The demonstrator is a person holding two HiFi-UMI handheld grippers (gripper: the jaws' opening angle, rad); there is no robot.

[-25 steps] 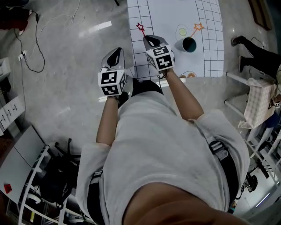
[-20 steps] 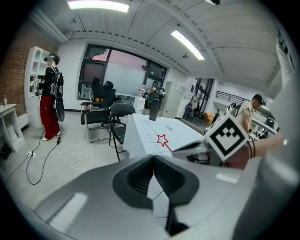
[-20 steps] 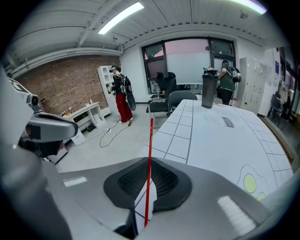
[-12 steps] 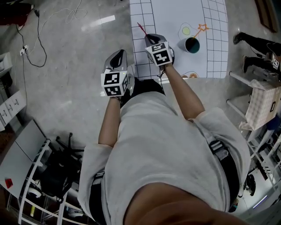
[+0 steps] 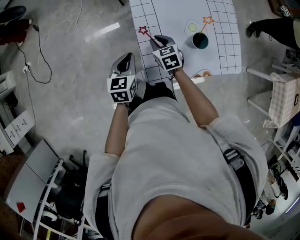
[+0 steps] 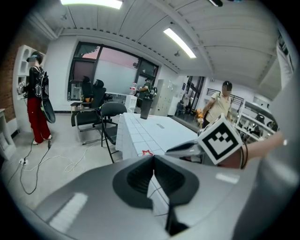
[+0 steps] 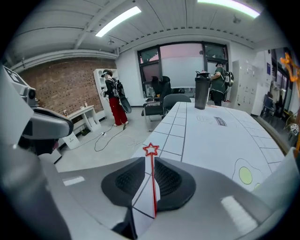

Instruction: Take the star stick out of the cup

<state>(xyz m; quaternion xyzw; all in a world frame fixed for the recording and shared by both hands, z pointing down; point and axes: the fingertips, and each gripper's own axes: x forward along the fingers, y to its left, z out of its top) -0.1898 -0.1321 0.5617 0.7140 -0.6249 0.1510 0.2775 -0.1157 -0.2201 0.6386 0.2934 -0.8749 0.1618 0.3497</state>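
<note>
While two star sticks are in view, only one sits in the single cup.
The cup [image 5: 200, 41] on the white gridded desk [image 5: 178, 14] holds the orange star stick [image 5: 207, 20], star end up and leaning out past the rim. The red star stick [image 7: 153, 187] is out of the cup near the desk's left edge, its shaft lying in the gap of the right gripper [image 5: 157, 38]. Those jaws have just been opening and stand part open, pads not squeezing it. The left gripper [image 5: 125, 57] hangs beside the desk over the floor, jaws closed together, empty. One dark bottle [image 7: 201, 96] stands at the desk's far end.
</note>
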